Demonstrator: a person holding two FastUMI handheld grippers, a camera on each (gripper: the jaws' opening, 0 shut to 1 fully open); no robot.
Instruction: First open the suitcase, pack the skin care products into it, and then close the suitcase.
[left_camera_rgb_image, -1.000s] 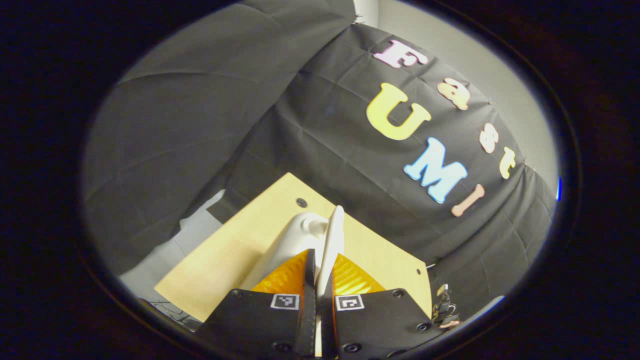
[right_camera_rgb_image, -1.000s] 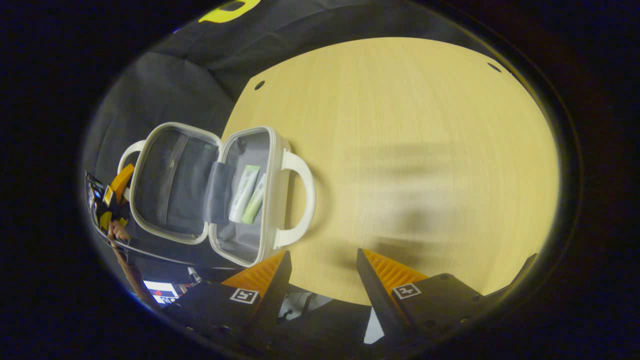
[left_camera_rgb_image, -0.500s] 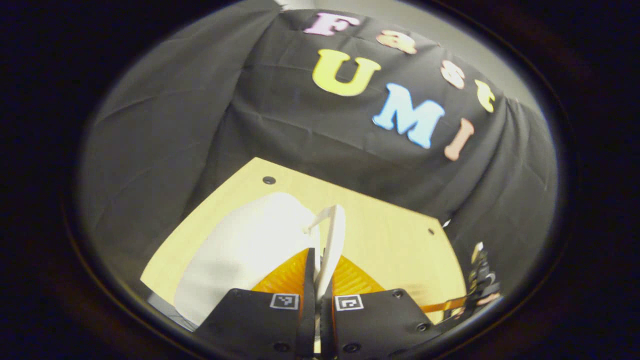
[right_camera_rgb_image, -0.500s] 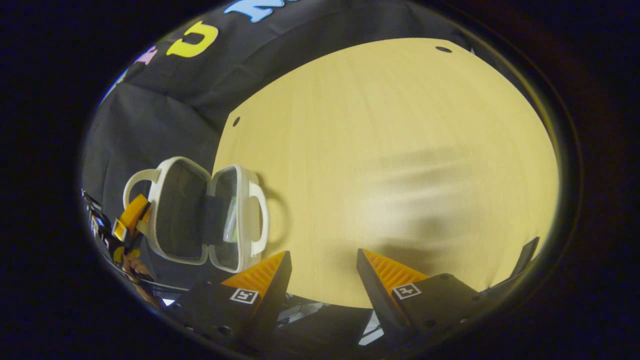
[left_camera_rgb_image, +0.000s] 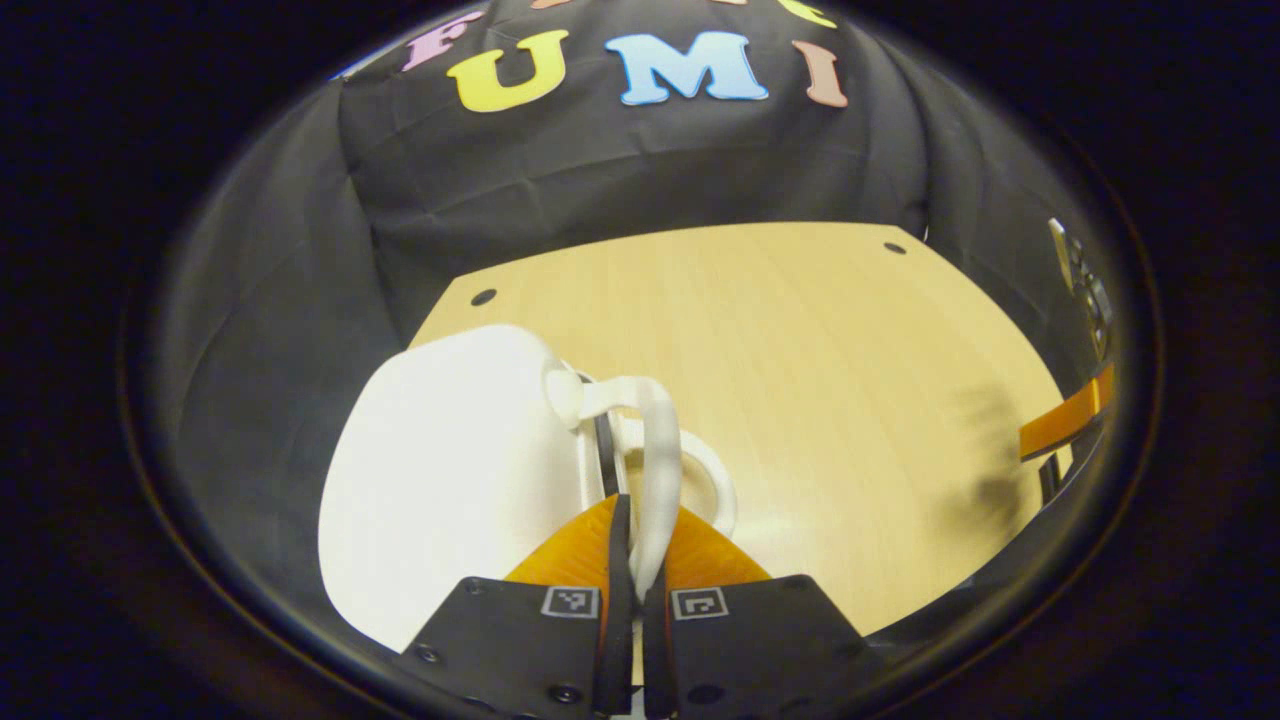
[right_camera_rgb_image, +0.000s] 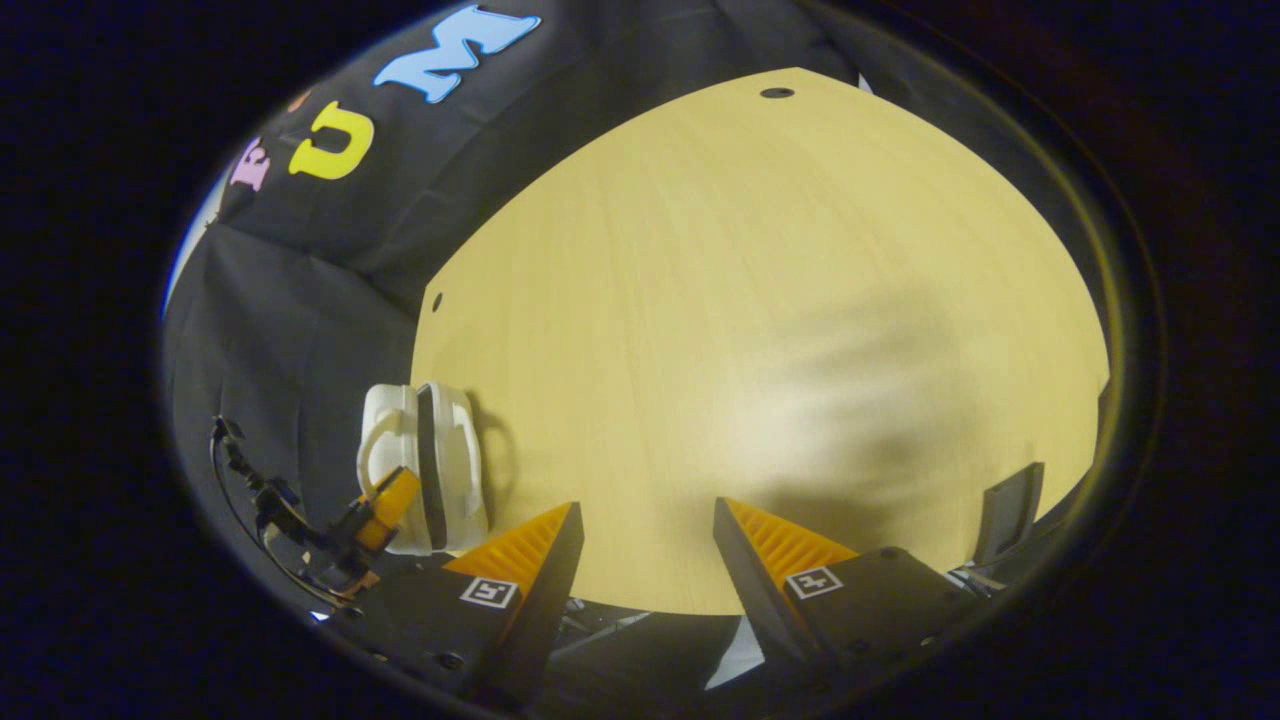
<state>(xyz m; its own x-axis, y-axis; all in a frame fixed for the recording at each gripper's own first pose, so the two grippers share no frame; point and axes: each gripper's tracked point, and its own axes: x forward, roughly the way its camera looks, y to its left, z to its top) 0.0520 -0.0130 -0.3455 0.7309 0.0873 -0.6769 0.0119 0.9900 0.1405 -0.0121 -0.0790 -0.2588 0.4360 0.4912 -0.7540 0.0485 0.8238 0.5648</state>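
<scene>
Left gripper, lower centre, pinches the lid handle; right gripper gapes idle. We judge the suitcase, lower left, nearly closed; only final seating remains.

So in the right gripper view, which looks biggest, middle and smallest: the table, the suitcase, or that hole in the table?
1. Table, biggest.
2. Suitcase, middle.
3. Hole near the table's far edge, smallest.
</scene>
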